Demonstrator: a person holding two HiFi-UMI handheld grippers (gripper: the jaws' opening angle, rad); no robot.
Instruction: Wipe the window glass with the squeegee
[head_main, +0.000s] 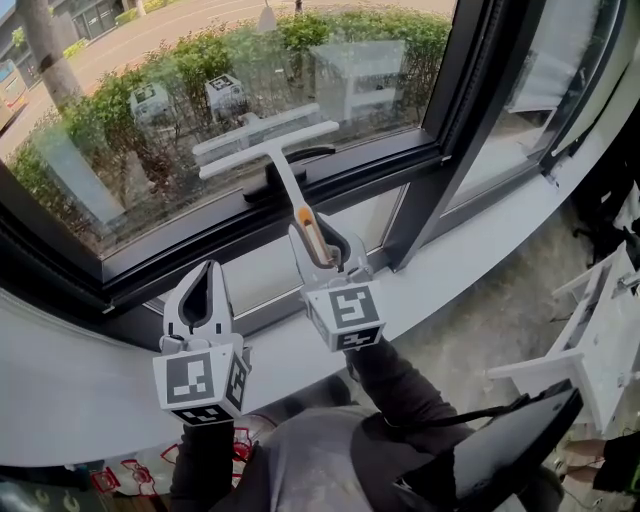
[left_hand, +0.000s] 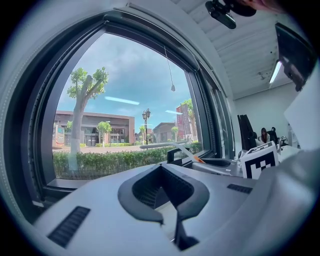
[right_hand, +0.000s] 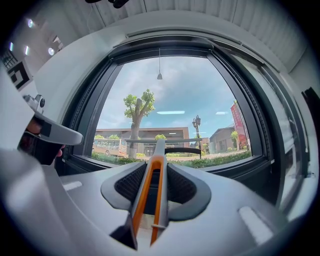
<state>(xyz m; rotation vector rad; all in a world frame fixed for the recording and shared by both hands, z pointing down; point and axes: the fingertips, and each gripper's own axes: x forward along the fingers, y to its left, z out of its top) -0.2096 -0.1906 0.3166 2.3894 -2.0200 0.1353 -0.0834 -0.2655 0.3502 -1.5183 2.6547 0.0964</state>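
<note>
You hold the squeegee (head_main: 283, 170) at the window glass (head_main: 130, 130).
Your right gripper (head_main: 321, 236) fingers squeeze it tight; your left gripper (head_main: 207, 277) fingers are closed and empty. Next, probably press and pull.

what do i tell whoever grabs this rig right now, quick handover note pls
Left tongs: shut, empty, held over the sill.
Right tongs: shut on the squeegee handle.
The blade lies across the low part of the window glass, just above the bottom frame.
Done: can't tell how much is wiped; no marks show on the pane.
Left: probably wiping the glass, since the blade sits low.
</note>
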